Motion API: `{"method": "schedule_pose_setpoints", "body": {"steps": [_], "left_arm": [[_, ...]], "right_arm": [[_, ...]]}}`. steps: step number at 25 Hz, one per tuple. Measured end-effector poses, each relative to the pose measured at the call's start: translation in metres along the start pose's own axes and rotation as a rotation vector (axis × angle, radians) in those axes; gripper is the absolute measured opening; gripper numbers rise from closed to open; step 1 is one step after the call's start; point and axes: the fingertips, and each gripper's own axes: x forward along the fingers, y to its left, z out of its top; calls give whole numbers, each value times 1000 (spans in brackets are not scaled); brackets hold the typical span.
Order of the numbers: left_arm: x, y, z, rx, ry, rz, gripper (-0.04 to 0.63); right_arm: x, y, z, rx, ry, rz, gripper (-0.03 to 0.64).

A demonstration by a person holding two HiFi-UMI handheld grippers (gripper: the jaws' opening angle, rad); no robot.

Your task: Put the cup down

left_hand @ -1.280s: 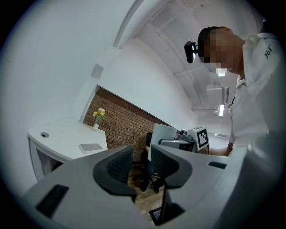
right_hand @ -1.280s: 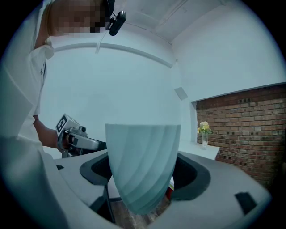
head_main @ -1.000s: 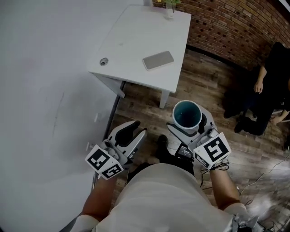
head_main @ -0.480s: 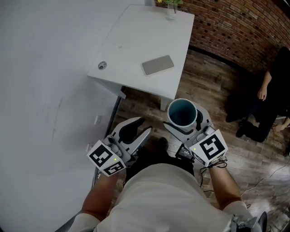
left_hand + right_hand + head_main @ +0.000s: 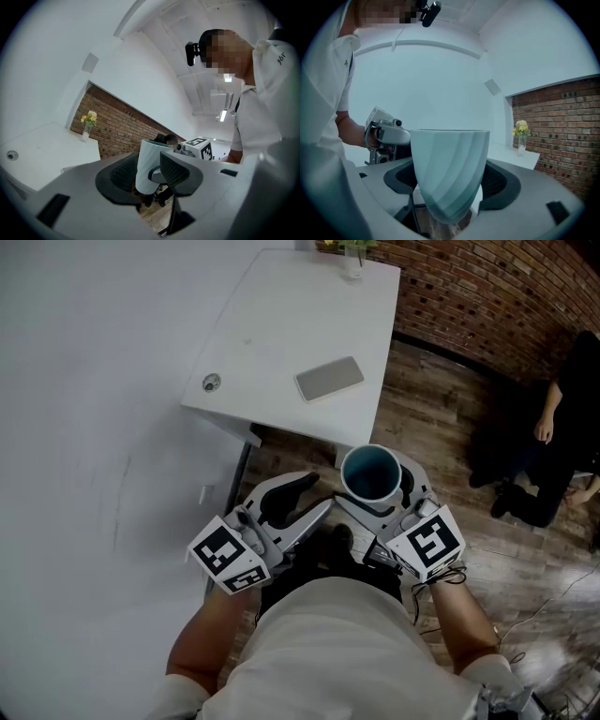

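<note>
The cup (image 5: 371, 472), white and ribbed outside and teal inside, stands upright between the jaws of my right gripper (image 5: 380, 495), which is shut on it just short of the white table (image 5: 281, 324). In the right gripper view the cup (image 5: 450, 168) fills the gap between the dark pads (image 5: 504, 185). My left gripper (image 5: 302, 503) is open and holds nothing, close to the cup's left. In the left gripper view the cup (image 5: 151, 164) shows beyond the spread jaws of that gripper (image 5: 150, 180).
A grey phone-like slab (image 5: 329, 379) and a small round fitting (image 5: 211, 382) lie on the table. A vase of flowers (image 5: 352, 257) stands at its far edge. A person in black (image 5: 562, 418) sits at the right by the brick wall (image 5: 487, 296), on the wooden floor (image 5: 441, 409).
Both grippers have moved forward toward the table's near edge. The left gripper has swung right, closer to the cup. The cup stays held upright.
</note>
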Motion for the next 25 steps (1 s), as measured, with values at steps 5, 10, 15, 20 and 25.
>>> {"method": "schedule_pose_setpoints", "body": {"steps": [5,10,15,20,25], "left_arm": [[-3,19,5,-10,10,-13,144],[-2,45,12,2,0,-4,144],[3,81,25,42,-11,17,144],[5,107,32,56,-14,32,144],[10,139,38,81,-7,52,144]], "right_arm": [[15,-9,3,5,1,-30,385],[33,-27,10,-22,-28,-75,385],[62,-61,20,-41,-57,-114,385],[87,-79,24,-63,-55,-98,385],[118,-101,19,-77,-47,-89,385]]}}
